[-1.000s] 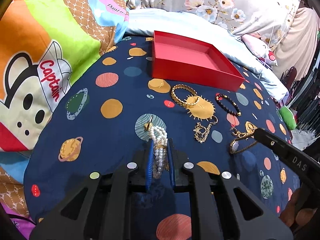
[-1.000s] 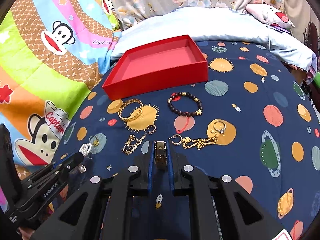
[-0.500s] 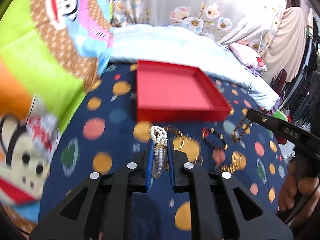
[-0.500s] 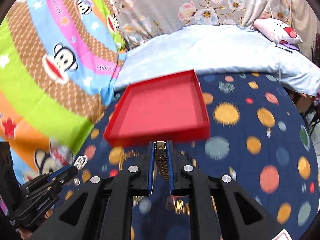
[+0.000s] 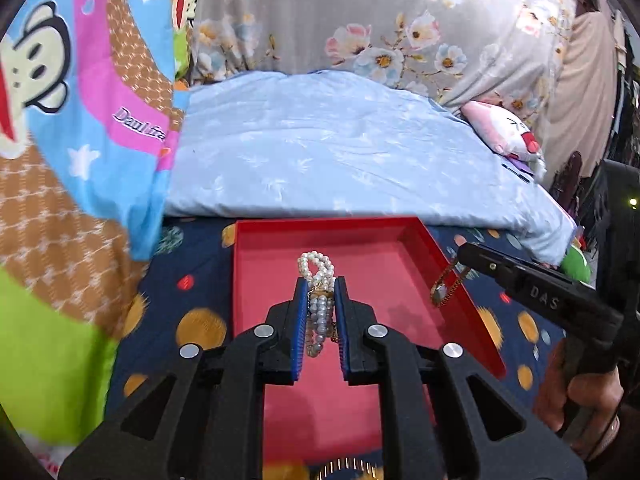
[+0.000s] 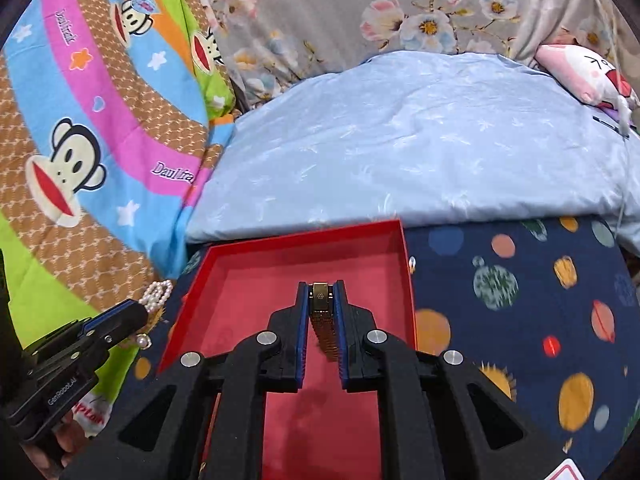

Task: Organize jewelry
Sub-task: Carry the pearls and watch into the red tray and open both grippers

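Hovering over the shallow red cardboard tray [image 5: 404, 256] on the planet-print bed cover, the left gripper [image 5: 320, 316] is clamped on a looped white pearl bracelet [image 5: 318, 276] whose strands could snag its blue pads on release. At three o'clock, the right gripper [image 6: 322, 316], clamped on a gold mesh watch band [image 6: 323, 320], hangs near the tray's right wall, so its dangling tail could spill outside.

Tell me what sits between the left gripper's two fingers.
A pearl bracelet, pinched between the left gripper fingers above the red tray, clearest in the left wrist view.
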{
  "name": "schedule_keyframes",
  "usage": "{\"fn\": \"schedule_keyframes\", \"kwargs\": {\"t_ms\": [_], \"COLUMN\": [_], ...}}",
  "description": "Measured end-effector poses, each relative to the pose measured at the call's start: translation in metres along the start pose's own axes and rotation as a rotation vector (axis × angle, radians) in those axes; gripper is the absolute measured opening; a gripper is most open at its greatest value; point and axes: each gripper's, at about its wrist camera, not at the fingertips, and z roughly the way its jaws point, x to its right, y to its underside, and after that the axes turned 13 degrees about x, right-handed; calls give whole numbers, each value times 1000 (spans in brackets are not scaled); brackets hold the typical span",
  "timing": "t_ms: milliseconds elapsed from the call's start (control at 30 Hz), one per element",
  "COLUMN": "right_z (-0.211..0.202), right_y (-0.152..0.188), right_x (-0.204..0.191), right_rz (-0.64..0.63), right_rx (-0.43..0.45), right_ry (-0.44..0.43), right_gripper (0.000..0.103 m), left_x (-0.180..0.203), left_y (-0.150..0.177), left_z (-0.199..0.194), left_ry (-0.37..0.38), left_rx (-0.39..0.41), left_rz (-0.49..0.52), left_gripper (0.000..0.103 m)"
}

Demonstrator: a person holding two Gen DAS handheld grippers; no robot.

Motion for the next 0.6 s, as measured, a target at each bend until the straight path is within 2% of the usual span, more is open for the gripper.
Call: {"fn": "schedule_keyframes", "kwargs": {"t_ms": [167, 333, 367, 400, 467, 600], "right_z": [40, 64, 64, 62, 54, 12], "right_y": [-6, 2, 4, 5, 6, 8], "right_x": [4, 6, 5, 4, 5, 7], "right_rz": [-34, -58, -69, -82, -79, -62], "right_rx": [-30, -74, -72, -68, -46, 18], "right_ry": [30, 50, 62, 75, 85, 78], "right_gripper": [11, 14, 17, 20, 36, 39], "left_x": [1, -3, -5, -7, -14, -20], "left_y": [0, 5, 6, 7, 7, 11], "left_z": [48, 73, 76, 78, 75, 48], "left_ry": [-20, -48, -59, -72, -93, -112], "left_rx": [-42, -56, -55, -56, -42, -16], "left_rz": [22, 18, 11, 0, -24, -36], "left_gripper": [13, 14, 25, 46, 62, 63]}}
